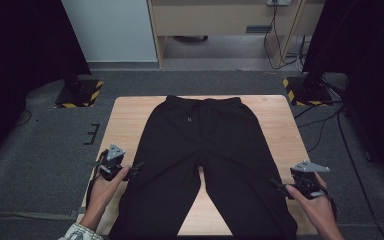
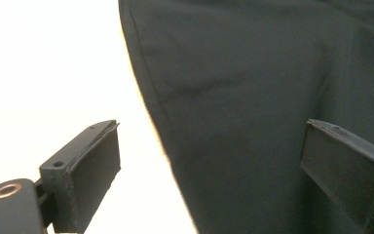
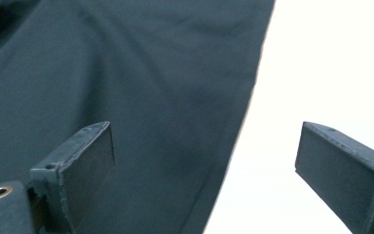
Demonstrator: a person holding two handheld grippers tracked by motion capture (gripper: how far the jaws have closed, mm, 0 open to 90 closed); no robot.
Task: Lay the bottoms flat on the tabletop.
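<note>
A pair of black trousers (image 1: 205,150) lies flat on the wooden table (image 1: 125,120), waistband at the far edge, legs spread toward me. My left gripper (image 1: 139,165) hovers at the outer edge of the left leg, jaws wide apart; in the left gripper view the fabric edge (image 2: 253,97) runs between the fingers (image 2: 95,168) without being pinched. My right gripper (image 1: 275,184) sits at the outer edge of the right leg, also open, with the dark cloth (image 3: 126,87) under its left finger (image 3: 90,156) and bare table beyond the hem.
Grey carpet surrounds the table. Two stand bases with yellow-black tape (image 1: 77,94) (image 1: 307,91) sit at the far corners, with cables (image 1: 340,130) trailing on the right. A wooden cabinet (image 1: 220,20) stands at the back. Bare tabletop flanks both trouser legs.
</note>
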